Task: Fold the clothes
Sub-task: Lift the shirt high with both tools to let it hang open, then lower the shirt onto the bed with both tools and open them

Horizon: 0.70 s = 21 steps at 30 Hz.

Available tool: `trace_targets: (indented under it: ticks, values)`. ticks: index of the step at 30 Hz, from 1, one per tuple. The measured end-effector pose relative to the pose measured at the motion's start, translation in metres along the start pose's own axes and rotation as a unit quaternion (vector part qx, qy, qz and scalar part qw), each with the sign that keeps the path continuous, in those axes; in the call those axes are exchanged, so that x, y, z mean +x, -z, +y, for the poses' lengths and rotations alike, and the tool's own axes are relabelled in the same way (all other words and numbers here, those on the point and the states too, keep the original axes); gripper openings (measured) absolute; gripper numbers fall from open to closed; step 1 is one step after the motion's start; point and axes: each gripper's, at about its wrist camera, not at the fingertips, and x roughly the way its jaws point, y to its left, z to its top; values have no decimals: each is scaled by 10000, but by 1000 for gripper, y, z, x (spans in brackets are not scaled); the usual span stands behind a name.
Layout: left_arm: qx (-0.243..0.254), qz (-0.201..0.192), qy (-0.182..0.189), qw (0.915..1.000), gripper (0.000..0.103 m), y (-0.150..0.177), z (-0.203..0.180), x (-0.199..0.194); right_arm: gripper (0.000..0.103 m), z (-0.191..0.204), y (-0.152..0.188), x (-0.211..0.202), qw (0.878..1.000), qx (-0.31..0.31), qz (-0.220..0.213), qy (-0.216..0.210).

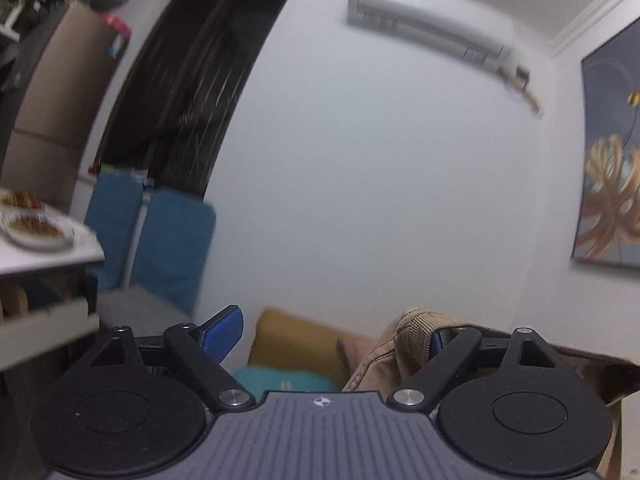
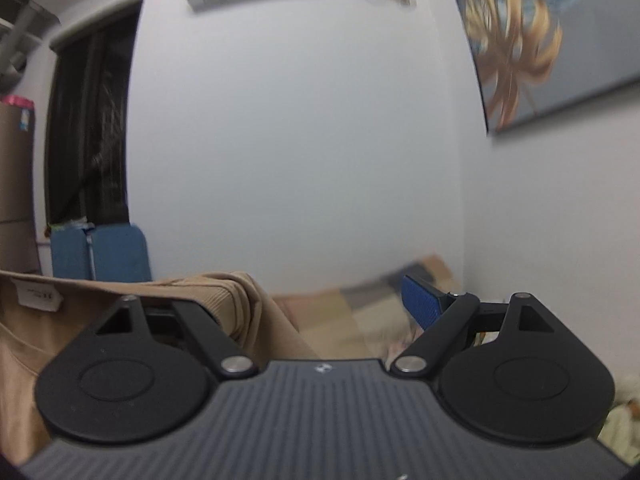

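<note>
A tan garment (image 1: 384,356) with a ribbed edge is draped over the right finger of my left gripper (image 1: 332,328), hiding most of that finger's blue pad. The left finger (image 1: 226,332) stands bare and far apart, so the jaws are wide open. In the right wrist view the same tan garment (image 2: 240,300), with a white label (image 2: 38,294), hangs over the left finger of my right gripper (image 2: 312,292) and hides it. The right finger (image 2: 420,304) is bare and apart. The garment spans the two grippers, and both point level at a white wall.
A white table (image 1: 52,258) with plates of food juts in at the left. Blue folded chairs (image 1: 168,248) lean by a dark doorway (image 1: 192,80). Yellow (image 1: 296,344) and teal (image 1: 280,380) cushions lie below. A patterned cover (image 2: 360,312), air conditioner (image 1: 432,24) and painting (image 1: 612,168) are also visible.
</note>
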Motion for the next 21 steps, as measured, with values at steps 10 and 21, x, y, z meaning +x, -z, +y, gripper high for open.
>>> trace_targets:
  ticks: [10,21]
  values:
    - [206,1105,-975,9889,89,168,71,332,85,32,183,307,9945,-99,969,382]
    - [493,2514,-1317,9576,96,384,151,509,85,30,399,446,9688,87,2446,395]
